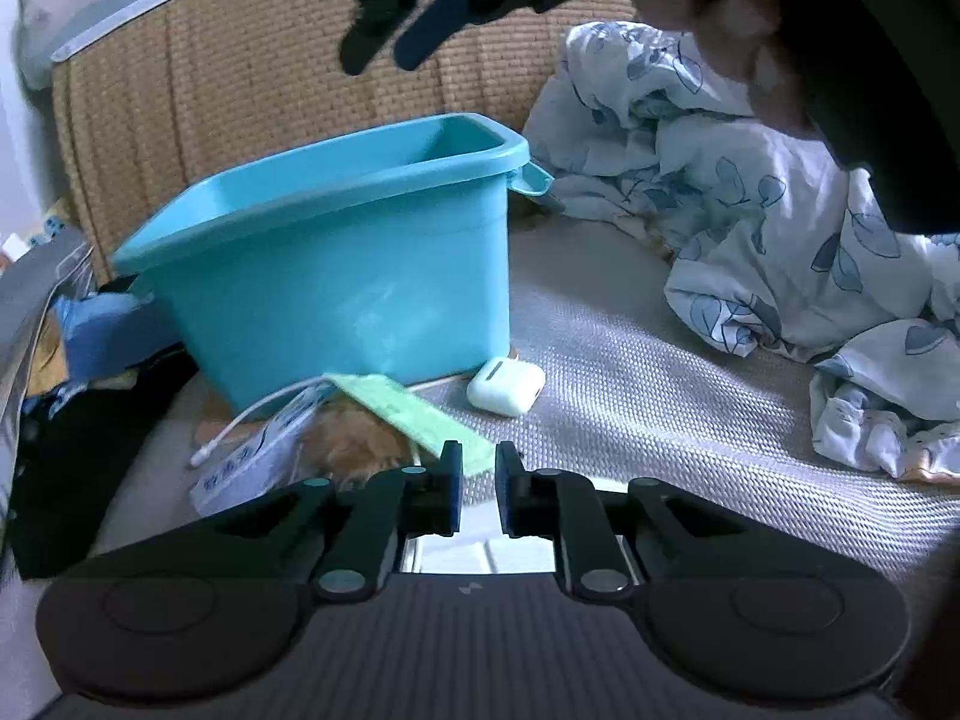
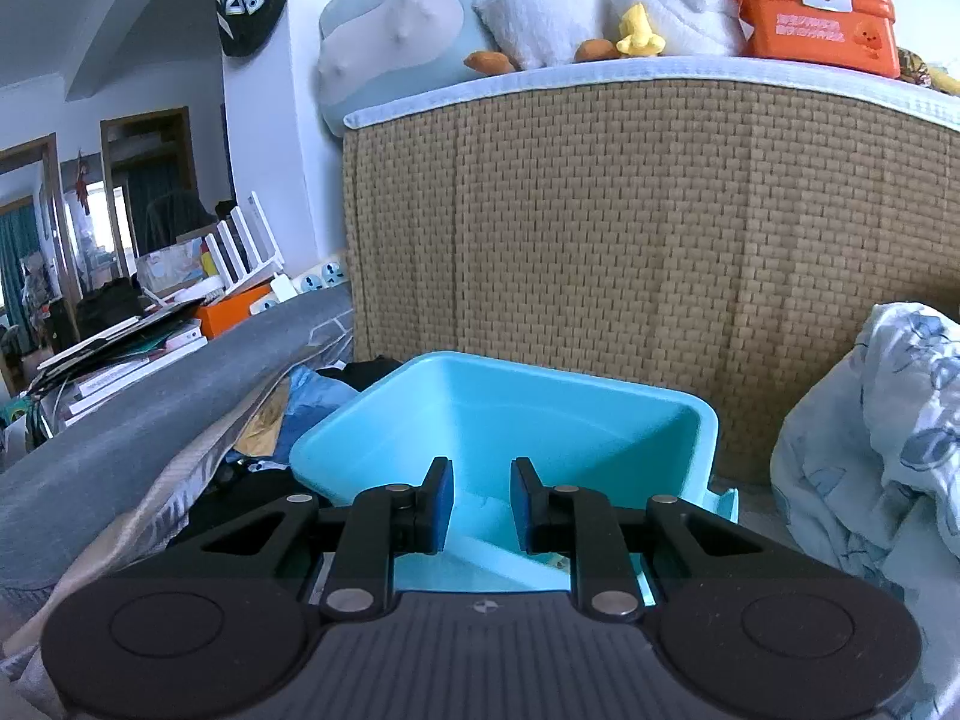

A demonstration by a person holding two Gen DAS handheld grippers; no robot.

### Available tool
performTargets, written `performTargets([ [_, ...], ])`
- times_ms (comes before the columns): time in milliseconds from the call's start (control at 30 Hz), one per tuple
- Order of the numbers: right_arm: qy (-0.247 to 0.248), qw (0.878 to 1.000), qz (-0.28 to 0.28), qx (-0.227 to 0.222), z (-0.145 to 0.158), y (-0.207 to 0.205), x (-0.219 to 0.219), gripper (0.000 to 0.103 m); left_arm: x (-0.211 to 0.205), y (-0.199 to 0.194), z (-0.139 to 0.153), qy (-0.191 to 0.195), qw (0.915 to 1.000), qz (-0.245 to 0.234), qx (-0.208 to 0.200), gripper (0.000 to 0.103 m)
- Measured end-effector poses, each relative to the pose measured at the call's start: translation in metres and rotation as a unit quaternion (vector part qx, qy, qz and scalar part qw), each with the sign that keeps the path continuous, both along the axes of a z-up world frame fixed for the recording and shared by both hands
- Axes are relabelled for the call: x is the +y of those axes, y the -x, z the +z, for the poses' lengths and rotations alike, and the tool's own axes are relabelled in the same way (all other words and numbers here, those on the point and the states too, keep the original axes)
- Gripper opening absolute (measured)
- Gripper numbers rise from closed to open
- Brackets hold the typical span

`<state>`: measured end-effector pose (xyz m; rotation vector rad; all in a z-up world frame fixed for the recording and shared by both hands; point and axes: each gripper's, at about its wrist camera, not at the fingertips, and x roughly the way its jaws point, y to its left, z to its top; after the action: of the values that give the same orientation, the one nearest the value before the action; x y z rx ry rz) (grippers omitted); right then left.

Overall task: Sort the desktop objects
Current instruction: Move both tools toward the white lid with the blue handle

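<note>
My left gripper [image 1: 478, 489] has its jaws nearly together, nothing between them. Just ahead of its tips lies a green slip [image 1: 414, 414], partly over a white packet [image 1: 252, 456] and a white cable [image 1: 252, 414]; something brown and furry [image 1: 360, 450] sits under the slip. White earbud case [image 1: 506, 386] ahead, slightly right, beside the teal bin [image 1: 336, 276] base. Open woven mat [image 1: 660, 420] to the right, up to the rumpled floral quilt [image 1: 780, 228].

My right gripper [image 2: 480, 501] is closed to a narrow gap and empty, hanging over the bin's near rim [image 2: 336, 438], pointing into it. Wicker headboard [image 2: 600, 240] walls off the far side; grey bedding and clutter to the left. On top: orange first-aid box [image 2: 816, 18], plush toys [image 2: 648, 6].
</note>
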<state>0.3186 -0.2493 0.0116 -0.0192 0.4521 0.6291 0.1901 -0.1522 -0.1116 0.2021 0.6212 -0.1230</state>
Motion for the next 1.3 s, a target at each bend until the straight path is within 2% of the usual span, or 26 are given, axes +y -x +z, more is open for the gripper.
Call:
performTargets([
  [300, 0.023, 1.0, -0.01, 0.004, -0.006, 0.021, 0.001, 0.024, 0.022, 0.02, 0.008, 0.005, 0.9995, 0.031, -0.004, 0.017],
  [500, 0.024, 0.999, -0.029, 0.028, -0.019, 0.032, -0.004, 0.024, 0.037, 0.029, 0.013, 0.005, 0.9988, 0.047, -0.009, 0.02],
  [800, 0.006, 0.991, -0.071, 0.111, -0.051, 0.048, -0.018, 0.024, 0.087, 0.044, 0.006, 0.002, 0.9947, 0.102, 0.007, 0.021],
  [967, 0.021, 0.986, -0.068, 0.15, -0.072, 0.051, -0.012, 0.025, 0.115, 0.055, -0.004, 0.008, 0.9906, 0.134, 0.028, 0.021],
  [1300, 0.052, 0.965, -0.065, 0.249, -0.115, 0.059, -0.011, 0.027, 0.149, 0.067, -0.015, 0.039, 0.9829, 0.173, 0.051, 0.024],
])
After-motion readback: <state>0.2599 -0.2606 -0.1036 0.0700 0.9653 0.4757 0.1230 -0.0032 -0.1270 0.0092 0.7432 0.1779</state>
